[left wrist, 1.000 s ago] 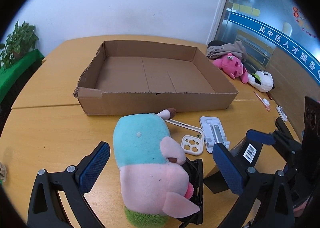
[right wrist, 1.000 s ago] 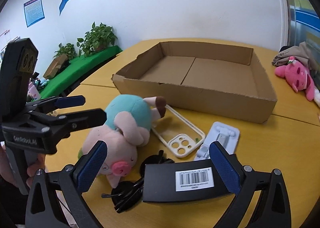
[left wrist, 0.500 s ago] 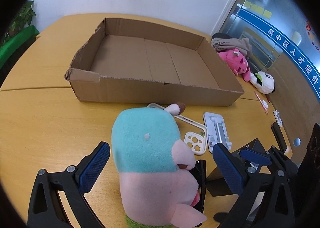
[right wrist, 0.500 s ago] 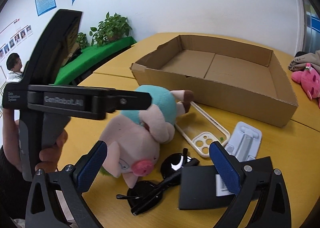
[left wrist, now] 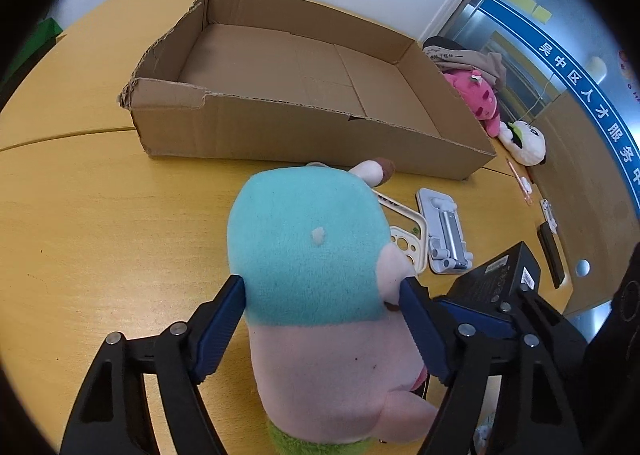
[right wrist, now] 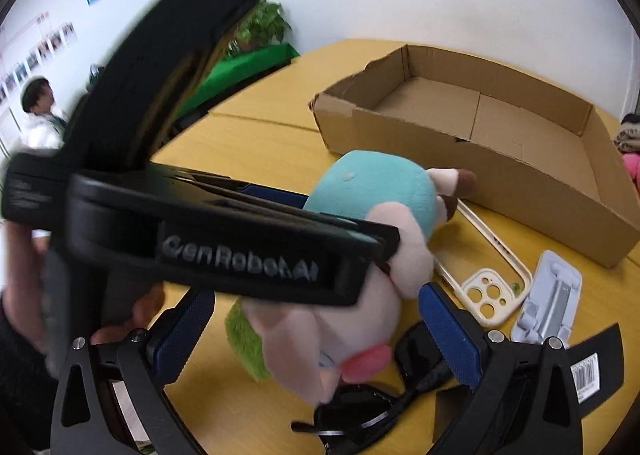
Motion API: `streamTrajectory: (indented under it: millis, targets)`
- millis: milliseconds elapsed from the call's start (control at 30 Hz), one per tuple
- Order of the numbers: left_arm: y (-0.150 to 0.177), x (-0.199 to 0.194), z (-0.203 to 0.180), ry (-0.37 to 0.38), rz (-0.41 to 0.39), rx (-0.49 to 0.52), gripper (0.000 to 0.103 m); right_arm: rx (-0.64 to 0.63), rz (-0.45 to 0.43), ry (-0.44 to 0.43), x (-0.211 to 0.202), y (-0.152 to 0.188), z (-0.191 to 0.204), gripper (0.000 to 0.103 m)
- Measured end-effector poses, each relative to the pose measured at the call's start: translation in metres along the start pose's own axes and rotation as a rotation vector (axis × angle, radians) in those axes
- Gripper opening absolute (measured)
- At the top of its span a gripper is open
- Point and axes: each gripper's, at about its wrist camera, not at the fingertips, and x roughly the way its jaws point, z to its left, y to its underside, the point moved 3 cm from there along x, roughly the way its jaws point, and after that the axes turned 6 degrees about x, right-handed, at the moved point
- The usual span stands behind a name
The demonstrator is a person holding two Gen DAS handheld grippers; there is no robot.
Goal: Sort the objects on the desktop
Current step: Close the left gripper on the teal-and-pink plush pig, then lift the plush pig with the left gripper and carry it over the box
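Note:
A plush pig [left wrist: 316, 275] with a teal back and pink body lies on the wooden table. My left gripper [left wrist: 324, 315] is shut on the plush pig, its blue pads pressing both sides. In the right wrist view the pig [right wrist: 372, 239] sits between the left gripper's black body [right wrist: 224, 239] and my right gripper [right wrist: 320, 327], which is open and empty. An empty cardboard box [left wrist: 304, 67] stands behind the pig. A cream phone case [right wrist: 488, 291], a grey phone stand [right wrist: 552, 299], black sunglasses [right wrist: 372, 407] and a black box [left wrist: 500, 275] lie near the pig.
A pink plush [left wrist: 480, 95], a panda plush [left wrist: 528, 143] and folded cloth [left wrist: 464, 57] lie at the table's right edge. A pen [left wrist: 520, 183] and a dark flat device [left wrist: 552, 255] are there too. A green planter [right wrist: 256, 55] stands beyond the table.
My left gripper has moved forward over the plush pig and closed on it. The right gripper stays open; the left gripper's body now fills much of its view.

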Motion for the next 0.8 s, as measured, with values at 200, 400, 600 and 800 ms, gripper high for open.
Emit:
streamTrajectory:
  millis: [200,400,600,800]
  targets:
    - [0.009,-0.004,0.008,0.024,0.002,-0.009,0.058,0.033,0.007,0.015,0.023,0.005,0.004,0.102]
    - [0.01,-0.01,0.005,-0.003,-0.017,0.013,0.05,0.029,-0.041,0.04,0.019,0.007,0.003,0.079]
    - [0.006,-0.023,-0.01,-0.048,-0.032,0.069,0.048,0.055,-0.083,0.0,0.003,0.008,0.003,0.073]
    - [-0.014,-0.055,-0.029,-0.074,-0.102,0.116,0.047,0.046,-0.176,-0.013,-0.031,-0.014,0.008,0.072]
